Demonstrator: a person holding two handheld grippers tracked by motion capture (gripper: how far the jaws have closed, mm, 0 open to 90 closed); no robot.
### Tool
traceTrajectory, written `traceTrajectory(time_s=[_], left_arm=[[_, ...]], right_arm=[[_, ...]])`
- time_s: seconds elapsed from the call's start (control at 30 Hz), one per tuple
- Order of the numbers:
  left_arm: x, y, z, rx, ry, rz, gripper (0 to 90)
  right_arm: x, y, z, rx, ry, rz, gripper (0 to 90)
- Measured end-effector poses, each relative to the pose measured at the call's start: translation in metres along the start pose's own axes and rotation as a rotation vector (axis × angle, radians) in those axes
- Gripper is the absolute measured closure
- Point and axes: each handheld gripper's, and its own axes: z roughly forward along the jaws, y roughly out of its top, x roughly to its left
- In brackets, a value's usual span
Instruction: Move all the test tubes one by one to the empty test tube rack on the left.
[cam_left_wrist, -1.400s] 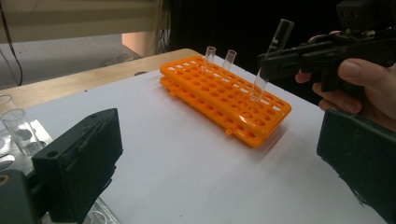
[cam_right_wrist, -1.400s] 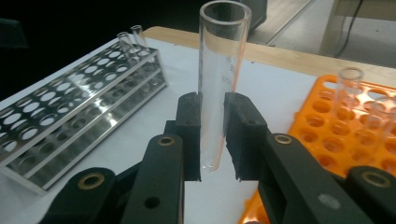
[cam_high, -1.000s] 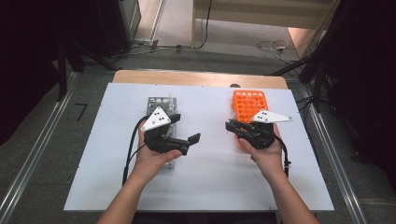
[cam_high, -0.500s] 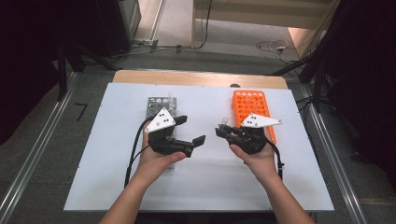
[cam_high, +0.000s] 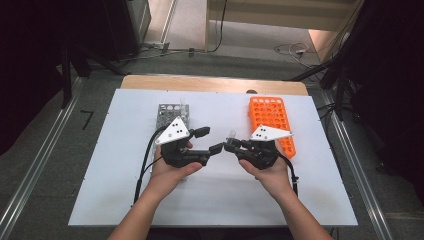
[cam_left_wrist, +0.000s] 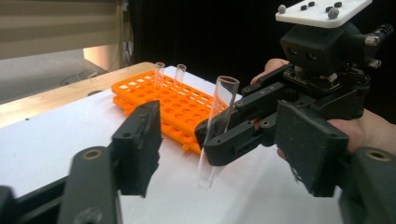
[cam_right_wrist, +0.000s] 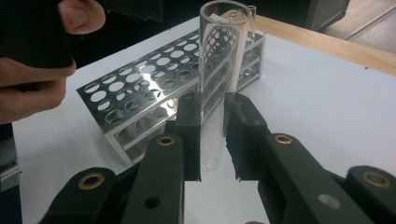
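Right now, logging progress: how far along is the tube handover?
Done: two tubes stand in the orange rack. In hand: the right gripper clamps a glass tube upright; the left gripper has been closing, pads not yet touching. Left: the takeover and racking.

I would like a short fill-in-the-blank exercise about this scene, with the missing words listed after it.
1. The right tool is shut on a clear glass ____.
2. The tube rack beside the right hand is ____ in colour.
3. The rack near the left tool is made of shiny ____.
4. In the left gripper view, ____ tubes stand in the orange rack.

Missing words: tube; orange; metal; two
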Motion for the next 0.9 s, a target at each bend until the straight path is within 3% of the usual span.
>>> traceTrajectory(time_s=[0.43, 0.67, 0.9], left_arm=[[-0.006, -0.001, 0.006, 0.016, -0.001, 0.02, 48.9], [-0.01, -0.002, 0.009, 0.024, -0.012, 0.042, 63.8], [-0.01, -0.002, 0.009, 0.022, -0.015, 0.044, 67.2]], right_arm=[[0.015, 0.001, 0.006, 0.017, 0.037, -0.037, 74.0], [0.021, 0.002, 0.008, 0.022, 0.051, -0.054, 74.0], [0.024, 0.002, 0.009, 0.027, 0.061, -0.065, 74.0]])
